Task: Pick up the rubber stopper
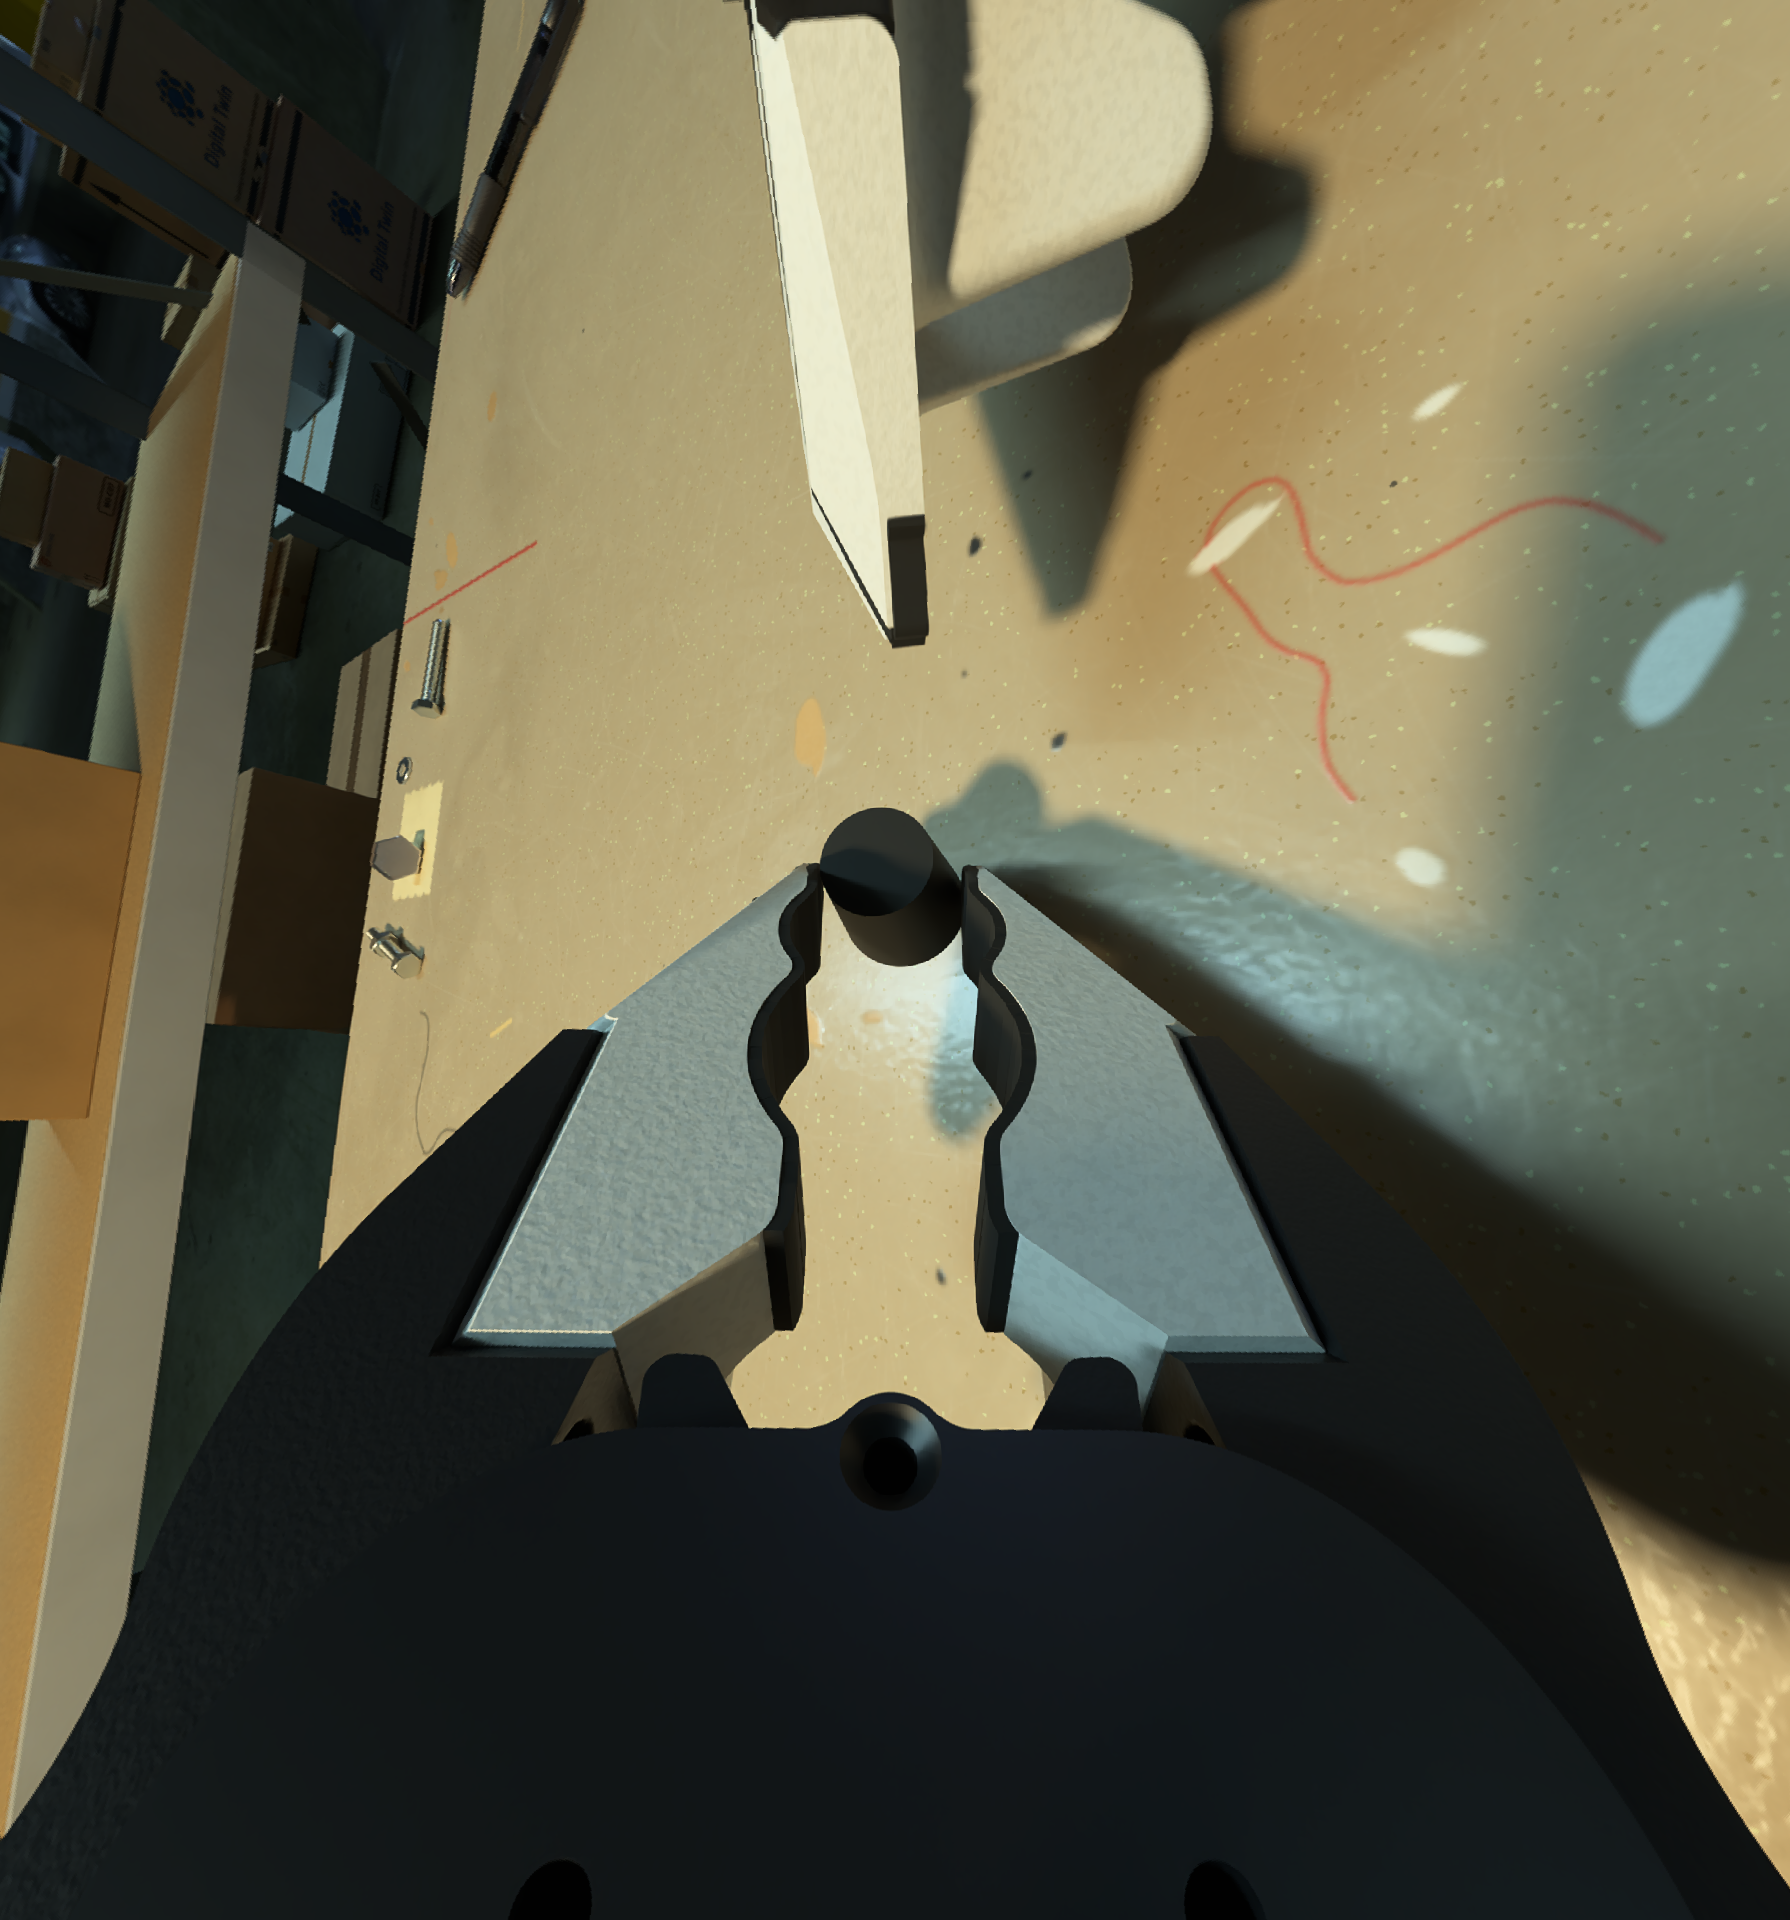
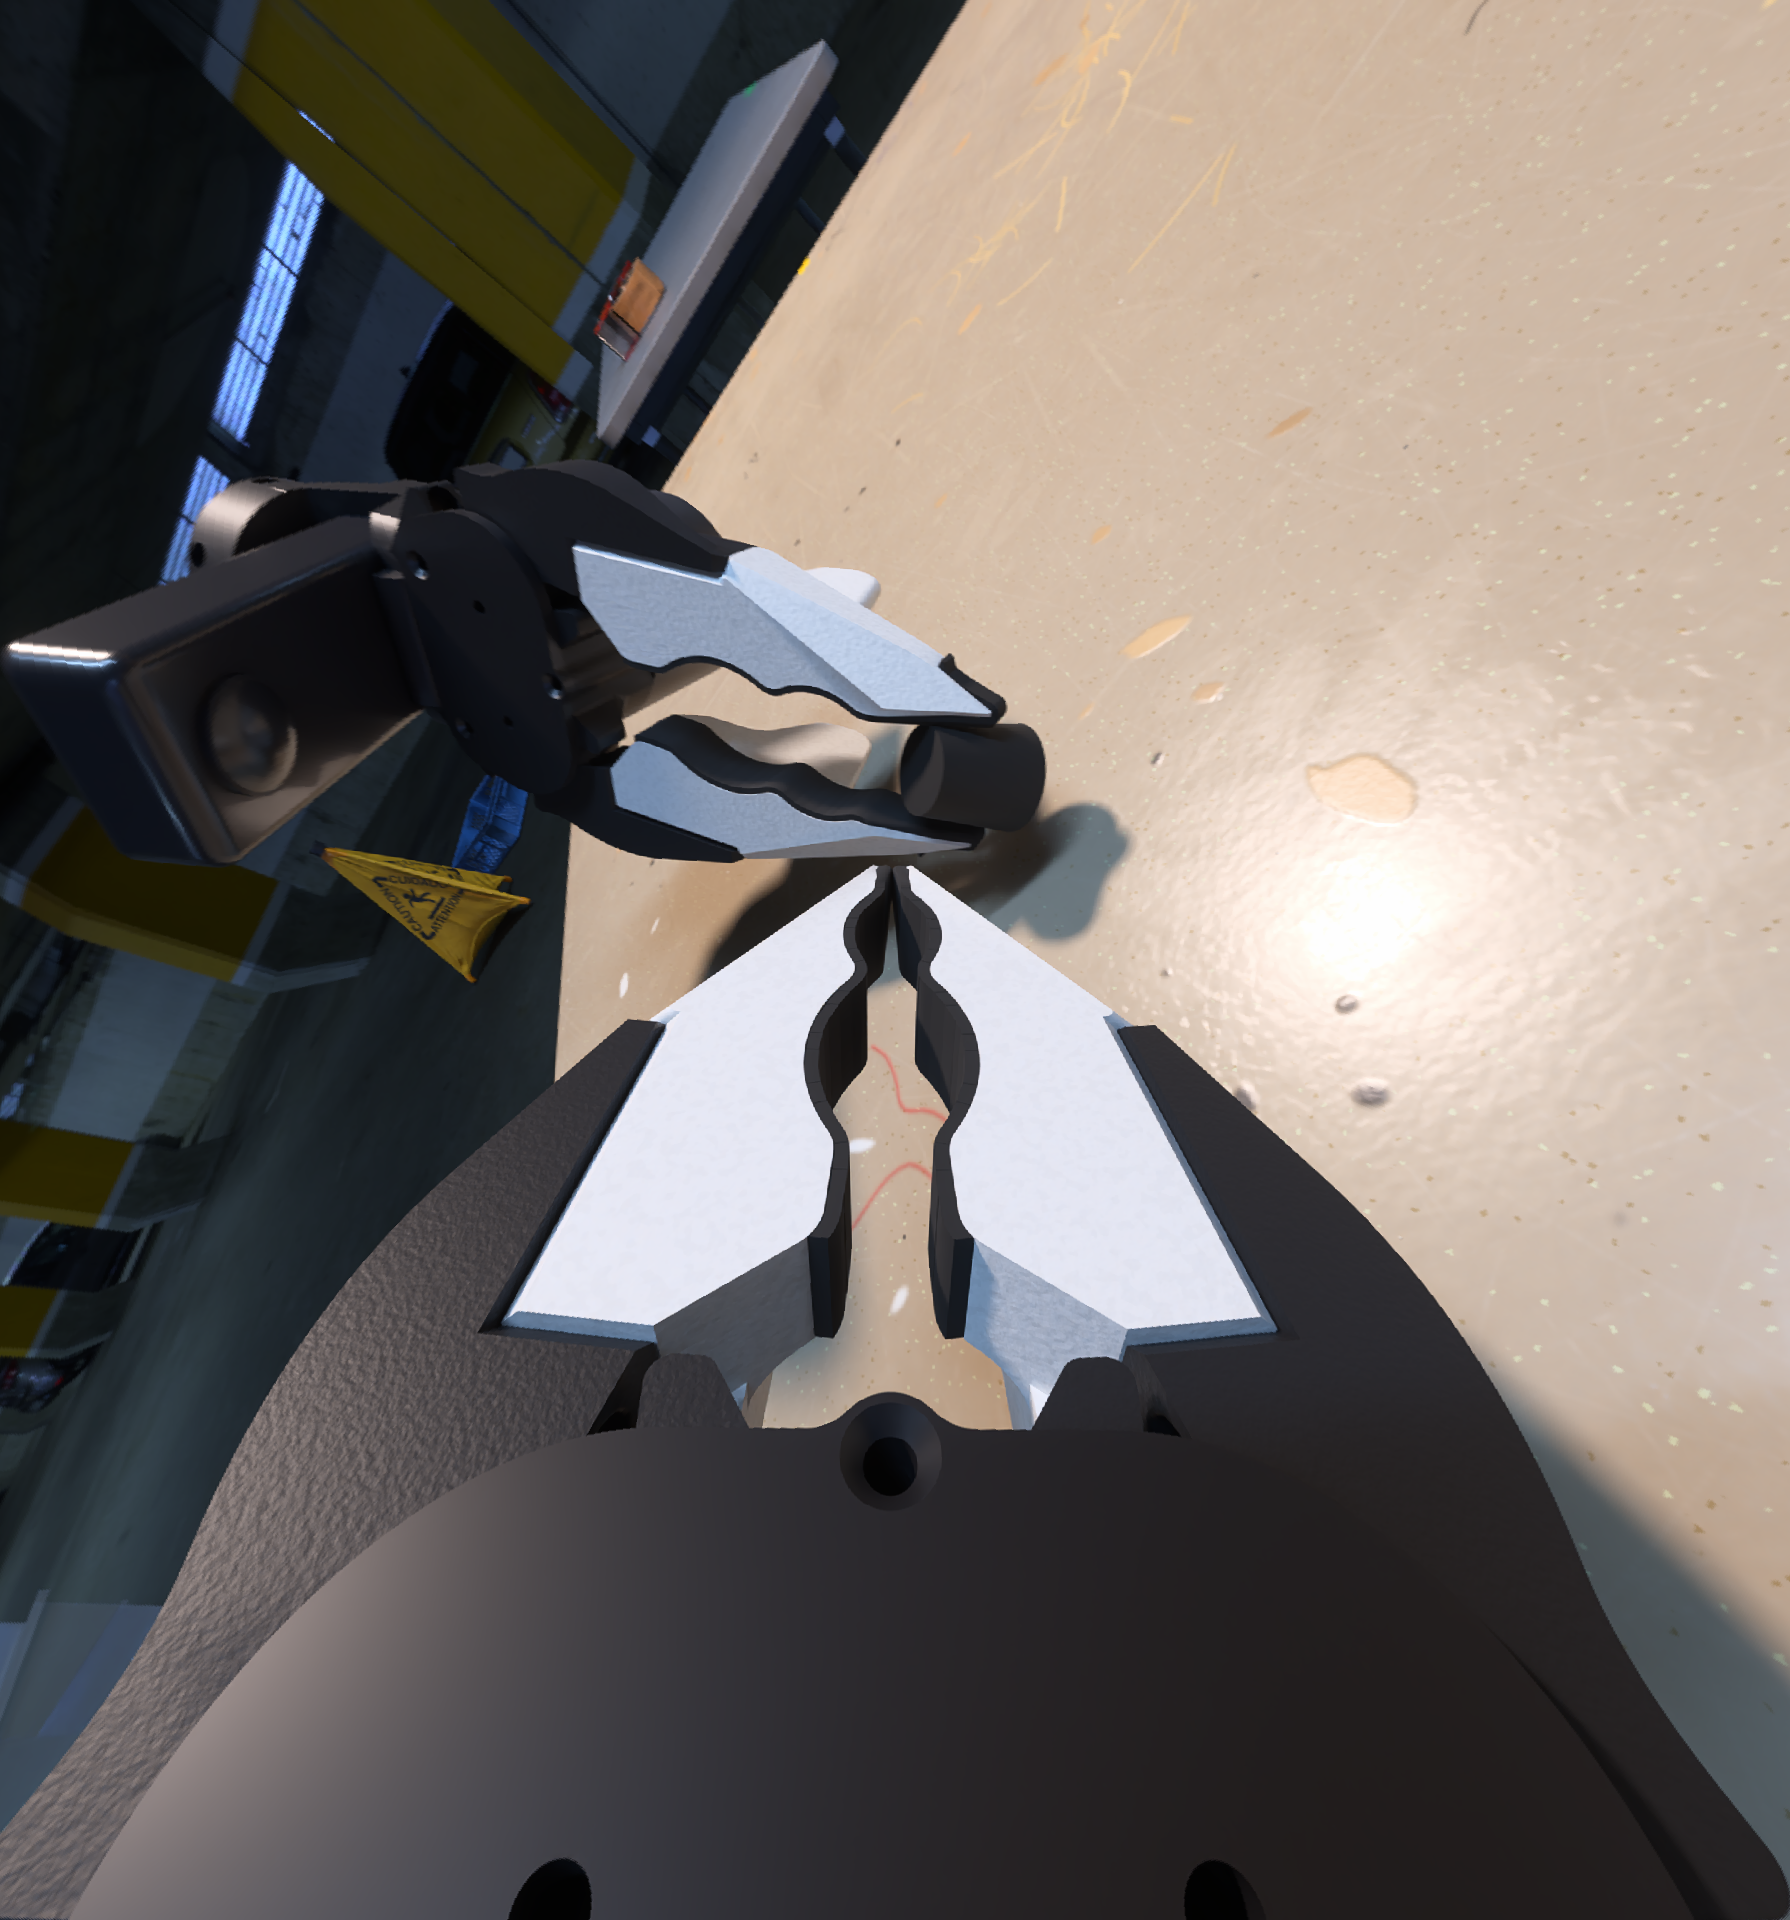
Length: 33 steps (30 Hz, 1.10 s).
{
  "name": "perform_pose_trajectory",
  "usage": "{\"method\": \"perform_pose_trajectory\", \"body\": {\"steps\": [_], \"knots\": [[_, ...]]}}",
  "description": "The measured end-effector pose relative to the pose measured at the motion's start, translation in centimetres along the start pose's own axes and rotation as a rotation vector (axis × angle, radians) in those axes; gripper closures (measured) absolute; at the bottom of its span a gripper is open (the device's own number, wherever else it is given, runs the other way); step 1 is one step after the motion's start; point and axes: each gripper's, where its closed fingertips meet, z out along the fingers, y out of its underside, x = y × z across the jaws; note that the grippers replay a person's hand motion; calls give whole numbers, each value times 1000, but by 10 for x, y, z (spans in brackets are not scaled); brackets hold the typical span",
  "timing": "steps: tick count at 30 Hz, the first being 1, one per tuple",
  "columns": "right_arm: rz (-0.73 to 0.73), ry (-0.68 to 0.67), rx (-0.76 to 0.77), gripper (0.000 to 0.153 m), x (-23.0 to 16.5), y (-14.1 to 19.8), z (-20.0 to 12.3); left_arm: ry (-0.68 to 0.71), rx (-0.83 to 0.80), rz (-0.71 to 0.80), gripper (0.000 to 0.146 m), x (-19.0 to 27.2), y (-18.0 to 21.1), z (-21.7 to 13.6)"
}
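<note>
rubber stopper (image 1: 886, 888) is the landmark: a dark cylinder lying on its side on the tan bench (image 1: 642, 499), right at the tips of the left gripper (image 1: 889, 883). left gripper's jaws sit one on each flank of the stopper, touching or near touching; right wrist view shows it (image 2: 974, 774) pinched between them, so i read it as grasping the stopper by the end nearest the claw, only at the tips. can't tell if it's off the bench yet. right gripper (image 2: 891, 878) is clenched on nothing, tips just beside the stopper. beyond the stopper, a red thread (image 1: 1317, 582) on the bench. further off to one side, bolts and nuts (image 1: 432, 665) by the bench edge. judgement: grip is shallow, so keep squeeze firm and lift straight and slow; a round body could roll out.
</note>
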Motion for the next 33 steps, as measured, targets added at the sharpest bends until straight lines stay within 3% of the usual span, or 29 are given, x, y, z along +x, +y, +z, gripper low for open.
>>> {"method": "perform_pose_trajectory", "body": {"steps": [5,17,33], "knots": [[3,-46,23,153,-8,-2,-1,-2,-2,-1,120,0,0,1],[-5,62,-7,153,8,1,1,-4,-2,1,120,-1,-1,1],[-8,87,6,153,10,1,1,-1,-9,-3,120,0,-1,3]]}}
